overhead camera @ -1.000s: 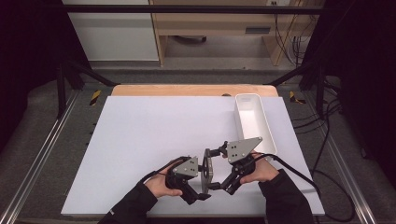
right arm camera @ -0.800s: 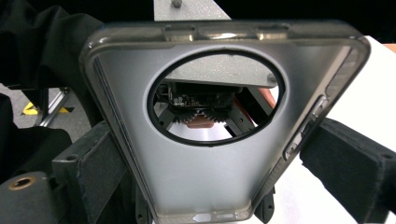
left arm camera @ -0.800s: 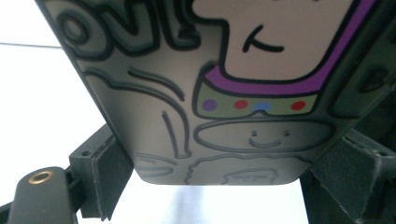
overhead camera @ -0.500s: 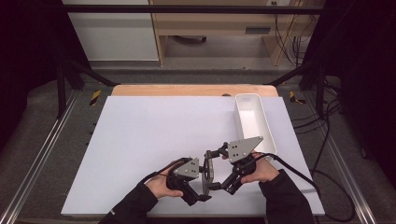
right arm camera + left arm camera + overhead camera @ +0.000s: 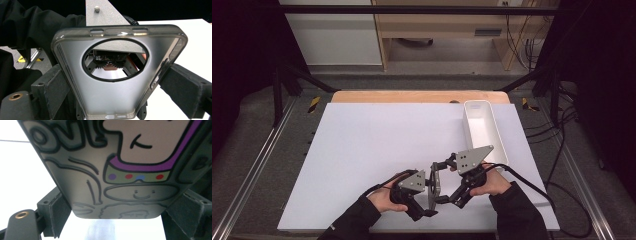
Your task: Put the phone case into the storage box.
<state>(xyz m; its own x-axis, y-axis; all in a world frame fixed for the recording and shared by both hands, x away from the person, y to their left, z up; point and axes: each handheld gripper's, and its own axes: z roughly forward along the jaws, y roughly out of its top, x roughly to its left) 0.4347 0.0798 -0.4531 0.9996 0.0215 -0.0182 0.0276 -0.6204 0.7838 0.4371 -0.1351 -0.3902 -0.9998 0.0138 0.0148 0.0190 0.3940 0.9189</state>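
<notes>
Low centre of the high view: the left gripper (image 5: 428, 192) and right gripper (image 5: 443, 182) face each other, both clamped on one phone case (image 5: 434, 181) held on edge between them, above the white worktop (image 5: 377, 145).

In the left gripper view, the case (image 5: 120, 167) spans the upper frame. Its outer face is smooth, grey, with a printed cartoon: black outlines, a purple band, and a row of coloured dots. Corners are rounded. The black fingers (image 5: 56, 216) press on its two long edges, gripping it.

In the right gripper view, the case (image 5: 117, 75) shows its inner side: translucent smoky plastic, matt, with a raised rim, slots along the top edge and a large round camera opening. The fingers (image 5: 52, 95), blocky with foam-like pads, grip its sides. Through the opening the other gripper's mechanism is seen, its grey three-cornered plate above.

Farther, at right of the high view, a long white tray (image 5: 482, 131) with rounded corners sits on the worktop, well apart from the case.

Against the frames up to a second earlier, the grippers and case sit in much the same place; no clear shift is visible.
</notes>
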